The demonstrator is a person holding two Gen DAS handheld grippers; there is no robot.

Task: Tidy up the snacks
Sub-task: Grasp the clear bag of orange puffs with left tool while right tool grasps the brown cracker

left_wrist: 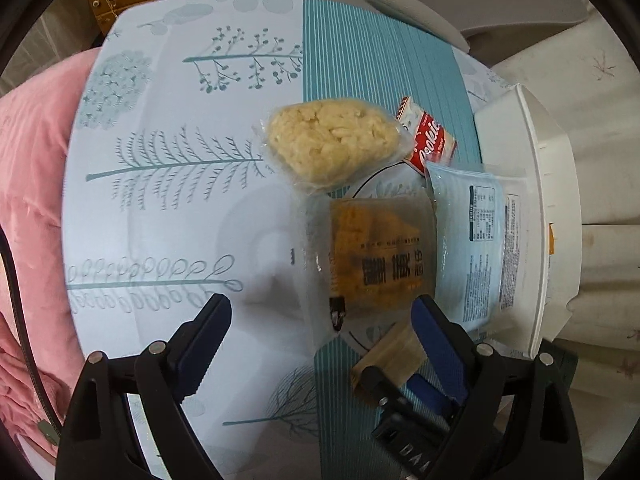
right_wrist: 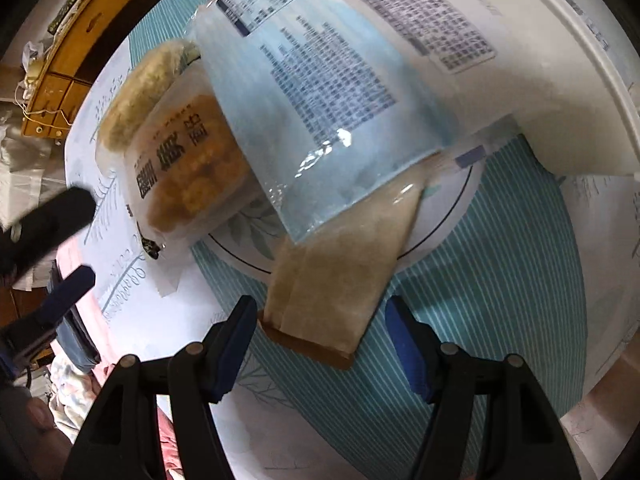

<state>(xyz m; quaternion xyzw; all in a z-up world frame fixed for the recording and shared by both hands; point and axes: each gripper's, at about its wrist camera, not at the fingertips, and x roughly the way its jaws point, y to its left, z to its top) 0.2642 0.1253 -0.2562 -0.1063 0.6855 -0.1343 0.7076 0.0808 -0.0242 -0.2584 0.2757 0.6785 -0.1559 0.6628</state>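
Observation:
A clear pack of orange snack (left_wrist: 380, 256) with black lettering lies on a white plate (left_wrist: 374, 184), just ahead of my left gripper (left_wrist: 320, 340). That gripper is open, and the pack's near edge reaches in between its fingers untouched. A tan packet (right_wrist: 332, 280) pokes out from under a light-blue printed packet (right_wrist: 320, 120). Its near end lies between the fingers of my right gripper (right_wrist: 320, 346), which is open; the right pad stands clear of it. In the left wrist view, a bag of pale puffed snack (left_wrist: 332, 140) and a red cookie packet (left_wrist: 430, 144) lie further back.
A white bin (left_wrist: 532, 200) stands at the table's right edge, with the light-blue packet (left_wrist: 472, 248) leaning into it. The tablecloth (left_wrist: 180, 200) is pale blue with tree prints and a teal striped band. Pink fabric (left_wrist: 32, 200) lies off the left edge.

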